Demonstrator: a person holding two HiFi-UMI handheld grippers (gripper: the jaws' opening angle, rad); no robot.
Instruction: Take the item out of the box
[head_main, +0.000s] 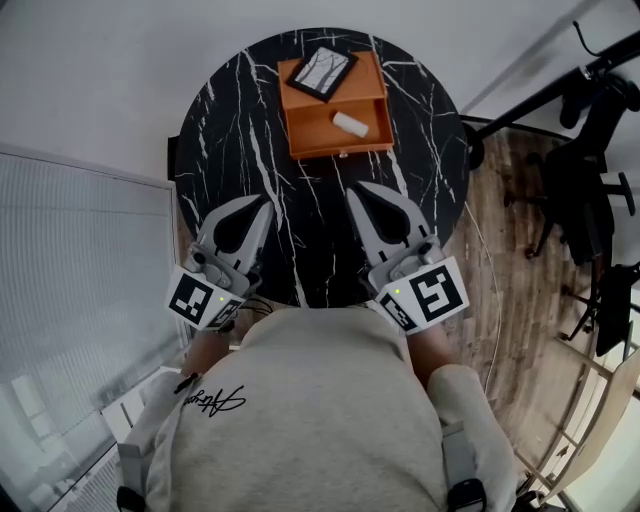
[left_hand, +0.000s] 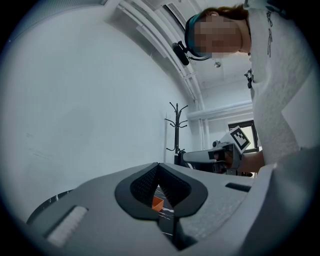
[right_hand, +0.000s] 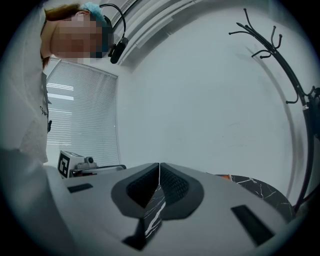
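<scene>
A round black marble table (head_main: 240, 120) with white veins fills the middle of my head view, set against a plain white wall (head_main: 100, 60). Closest to me is the grey sweatshirt (head_main: 330, 420) of the person carrying the rig.

Just past it, both tools hang over the near part of the table, side by side and apart from each other. The left gripper (head_main: 268, 206) has its jaws together, tips meeting, and nothing sits between them. Through the small opening behind its tips I see a sliver of orange and veined marble. The right gripper (head_main: 353, 189) is closed the same way, tip against tip and empty, with only marble showing through its gap.

Ahead of both, well clear of the tips, stands the orange box (head_main: 310, 130). Its open tray faces the grippers. The white item (head_main: 350, 123) lies in that tray, straight ahead of the right gripper and ahead and to the right of the left one. Neither tool touches it. Beyond the item, on the closed top of the box, a black tile (head_main: 322, 71) with pale cracks rests at an angle.

Off to the left gripper's outer side are window blinds (head_main: 70, 260). To the right gripper's outer side lie a wood floor (head_main: 520, 260) and a black office chair (head_main: 590, 190). A coat rack (right_hand: 280, 60) stands by the wall.
</scene>
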